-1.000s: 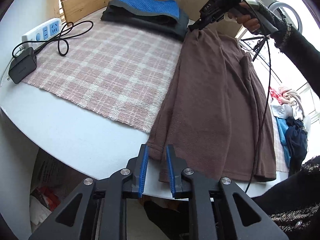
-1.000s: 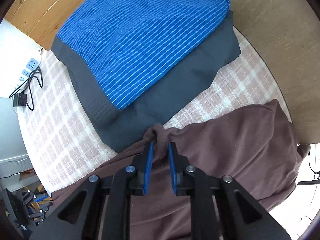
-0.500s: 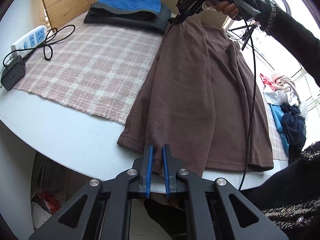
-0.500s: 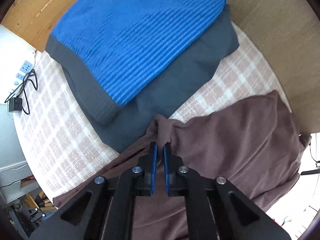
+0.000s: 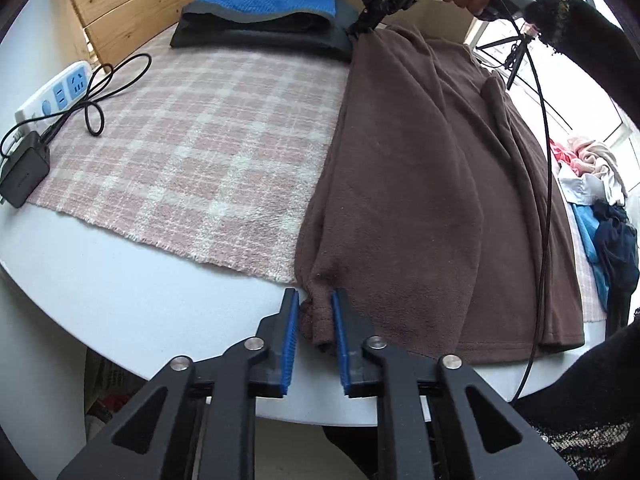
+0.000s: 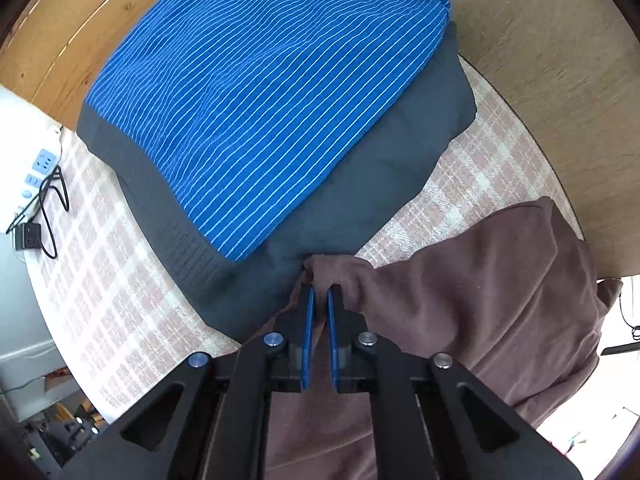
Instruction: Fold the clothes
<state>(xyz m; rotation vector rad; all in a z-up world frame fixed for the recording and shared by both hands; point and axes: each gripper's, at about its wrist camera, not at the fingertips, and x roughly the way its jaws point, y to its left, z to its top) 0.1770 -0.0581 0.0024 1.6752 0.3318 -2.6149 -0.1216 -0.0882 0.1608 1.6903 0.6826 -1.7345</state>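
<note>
My left fingers [image 5: 315, 309] sit loosely around the brown top's [image 5: 432, 184] near hem; my right fingers [image 6: 320, 298] pinch its far corner. Two folded clothes [image 6: 272, 120] are stacked; this one isn't folded yet.

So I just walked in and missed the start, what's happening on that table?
A person is folding a brown garment with two handheld grippers. The right gripper is shut on a bunched corner at the far end, next to a folded stack of a blue striped piece on a dark one. The left gripper sits at the near hem with its jaws apart around the cloth. The garment lies stretched lengthwise over the plaid cloth.
</note>
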